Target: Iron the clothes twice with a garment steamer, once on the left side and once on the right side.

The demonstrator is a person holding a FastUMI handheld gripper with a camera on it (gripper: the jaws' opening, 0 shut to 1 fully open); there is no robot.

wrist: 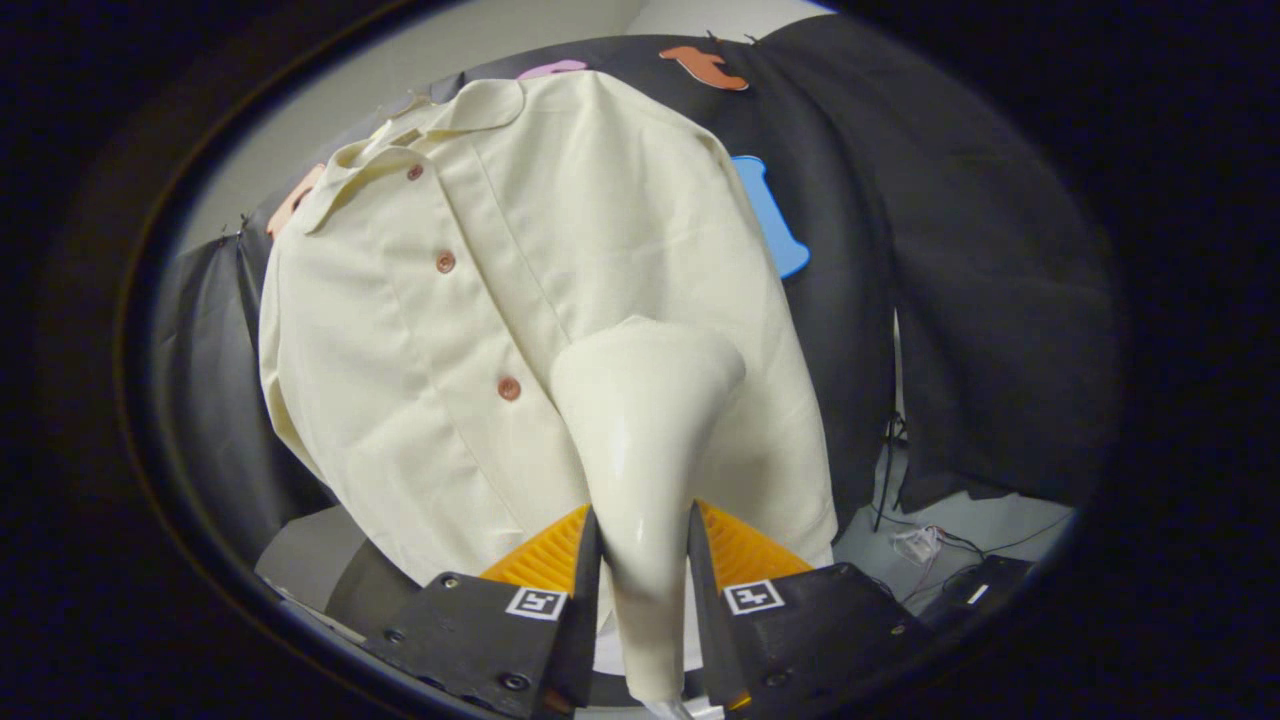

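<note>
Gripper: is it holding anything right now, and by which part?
Yes. The gripper is shut on the garment steamer, gripping its narrow handle neck below the flared head, which faces the shirt.

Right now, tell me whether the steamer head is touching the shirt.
Cannot tell. In the gripper view the steamer, clamped between the gripper fingers, overlaps the shirt, but contact or gap is hidden.

Cables on the pale floor
</note>
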